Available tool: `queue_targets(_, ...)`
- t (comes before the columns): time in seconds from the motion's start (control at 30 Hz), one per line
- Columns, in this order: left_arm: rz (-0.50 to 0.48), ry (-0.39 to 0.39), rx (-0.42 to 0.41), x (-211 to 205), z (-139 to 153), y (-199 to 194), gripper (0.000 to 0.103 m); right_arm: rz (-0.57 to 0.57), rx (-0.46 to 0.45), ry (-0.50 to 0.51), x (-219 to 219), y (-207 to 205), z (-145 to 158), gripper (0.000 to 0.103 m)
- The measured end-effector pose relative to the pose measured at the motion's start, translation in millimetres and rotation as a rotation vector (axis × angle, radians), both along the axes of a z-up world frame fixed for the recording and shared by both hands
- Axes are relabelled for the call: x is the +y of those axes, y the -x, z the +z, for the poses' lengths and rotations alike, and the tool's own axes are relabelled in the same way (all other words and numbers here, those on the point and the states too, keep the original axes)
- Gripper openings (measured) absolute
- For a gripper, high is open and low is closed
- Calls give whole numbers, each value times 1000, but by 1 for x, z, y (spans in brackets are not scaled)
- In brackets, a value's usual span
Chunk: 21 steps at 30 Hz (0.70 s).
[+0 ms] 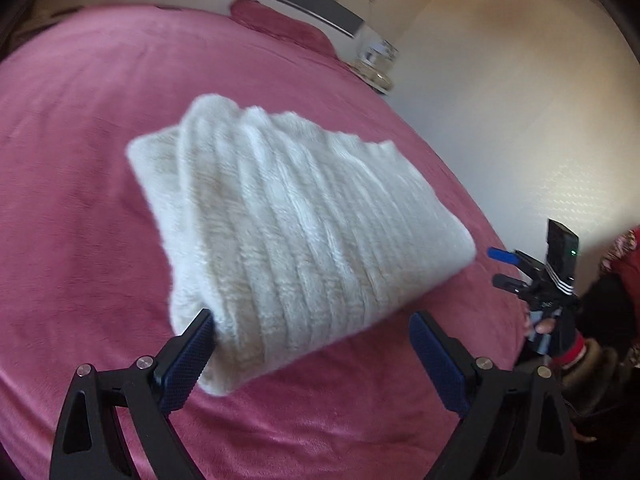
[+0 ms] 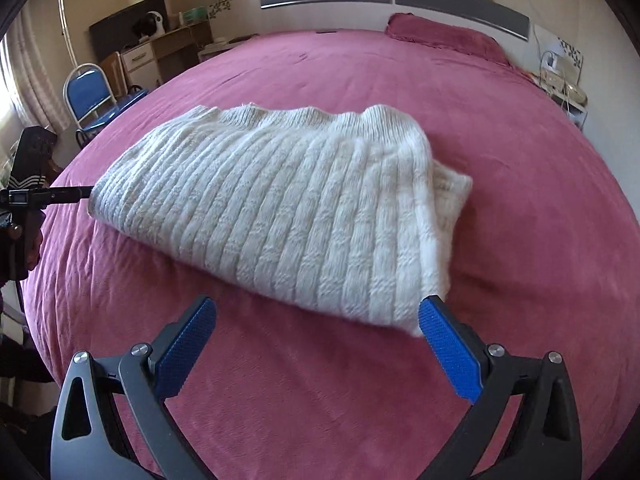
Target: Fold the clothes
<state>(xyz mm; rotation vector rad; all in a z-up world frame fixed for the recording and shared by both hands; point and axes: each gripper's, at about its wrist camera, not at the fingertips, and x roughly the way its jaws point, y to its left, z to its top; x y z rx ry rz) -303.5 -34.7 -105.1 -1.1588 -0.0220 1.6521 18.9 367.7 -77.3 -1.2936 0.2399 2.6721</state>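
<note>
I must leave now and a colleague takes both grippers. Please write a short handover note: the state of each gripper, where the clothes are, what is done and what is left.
Left gripper: jaws open, holding nothing, at the near corner of the white ribbed knit sweater.
Right gripper: jaws open, holding nothing, at the sweater's other near corner.
The sweater lies folded into a compact rectangle on the pink plush bedcover.
Done: the main folds appear finished.
Left: one edge layer sticks out on the right in the right wrist view; probably tidy it. No other garment shows on the bed.
</note>
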Motion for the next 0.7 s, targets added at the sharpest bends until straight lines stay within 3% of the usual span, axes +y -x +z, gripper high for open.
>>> queue_targets(0.1,-101,-18,-95,12,-14,12,97,-6,5,20,-9,12,-6,103)
queue_targets(0.2,-160,35,-128,21,-28,24,95,-5,6,27,-16,20,-8,103)
queue_targets(0.3,-186,-1,-192,20,-31,32,94,-5,7,32,-22,23,-9,103)
queue_targets(0.47,-302,-21,-211,29,-25,14,94,-1,4,32,-29,28,-13,103)
queue_targets(0.6,-299,-18,-239,36,-31,15,94,-5,2,40,-31,31,-17,103)
queue_targets(0.7,-357,9,-251,42,-30,6,94,0,-3,35,-34,31,-16,103)
